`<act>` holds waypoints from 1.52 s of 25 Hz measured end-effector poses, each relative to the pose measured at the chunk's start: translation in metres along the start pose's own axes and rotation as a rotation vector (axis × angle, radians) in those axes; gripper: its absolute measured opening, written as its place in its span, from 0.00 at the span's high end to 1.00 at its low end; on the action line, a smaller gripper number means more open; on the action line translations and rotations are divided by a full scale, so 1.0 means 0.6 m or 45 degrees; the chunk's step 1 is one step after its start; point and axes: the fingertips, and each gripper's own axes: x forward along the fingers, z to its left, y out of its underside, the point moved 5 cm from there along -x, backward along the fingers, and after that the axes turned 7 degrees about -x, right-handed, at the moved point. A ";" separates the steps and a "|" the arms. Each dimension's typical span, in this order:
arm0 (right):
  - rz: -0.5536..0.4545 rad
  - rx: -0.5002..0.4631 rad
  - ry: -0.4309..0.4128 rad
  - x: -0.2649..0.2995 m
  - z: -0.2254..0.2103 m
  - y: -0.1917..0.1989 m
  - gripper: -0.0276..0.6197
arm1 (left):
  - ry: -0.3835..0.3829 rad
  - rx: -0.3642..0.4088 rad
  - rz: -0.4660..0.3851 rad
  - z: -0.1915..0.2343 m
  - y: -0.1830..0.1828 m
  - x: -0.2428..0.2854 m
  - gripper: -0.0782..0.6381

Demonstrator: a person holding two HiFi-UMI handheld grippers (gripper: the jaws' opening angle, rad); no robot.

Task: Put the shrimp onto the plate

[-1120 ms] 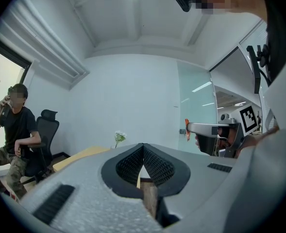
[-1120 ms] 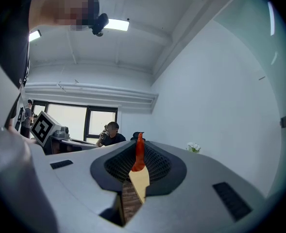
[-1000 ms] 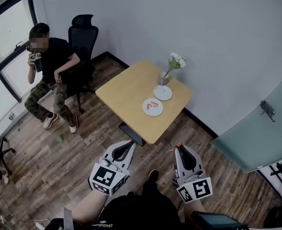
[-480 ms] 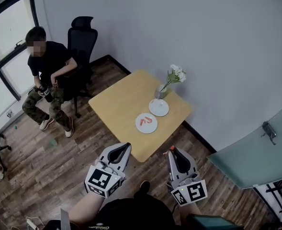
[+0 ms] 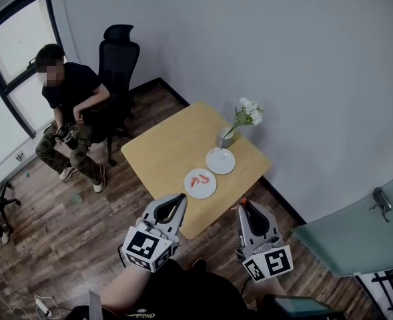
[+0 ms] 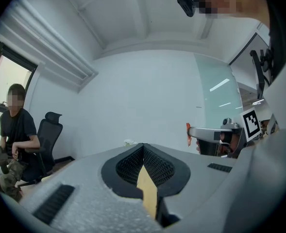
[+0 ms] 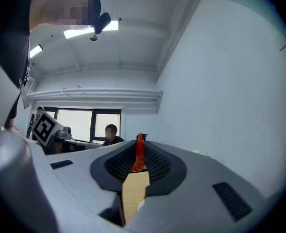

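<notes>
Just short of the counter's near edge, the left claw (image 5: 177, 199) is pinched fully together with nothing in it. Beside it, off the counter's near corner, the right claw (image 5: 244, 205) is clamped on an orange shrimp (image 7: 138, 155) that pokes past its tips. On the counter (image 5: 159, 149), a plate (image 5: 207, 191) carrying two other shrimp (image 5: 197, 179) lies by the near edge. A second plate (image 5: 221, 160) lies behind it, and a vase of white flowers (image 5: 226, 137) stands near the far edge.

Left claw (image 6: 143, 148) jaws together, empty. Right claw (image 6: 192, 132) at right, orange shrimp (image 6: 188, 134) at tip. Seated person (image 6: 14, 130) far left.
</notes>
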 end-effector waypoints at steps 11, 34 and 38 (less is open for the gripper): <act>0.002 -0.009 0.036 0.069 -0.013 0.004 0.88 | 0.027 0.008 0.009 0.067 -0.016 0.049 0.89; 0.466 0.014 -0.045 0.213 -0.031 0.241 0.88 | -0.002 -0.056 0.100 0.128 0.022 0.065 0.89; 0.741 -0.053 -0.135 0.256 -0.027 0.358 0.88 | -0.020 -0.072 0.111 0.141 0.028 0.061 0.89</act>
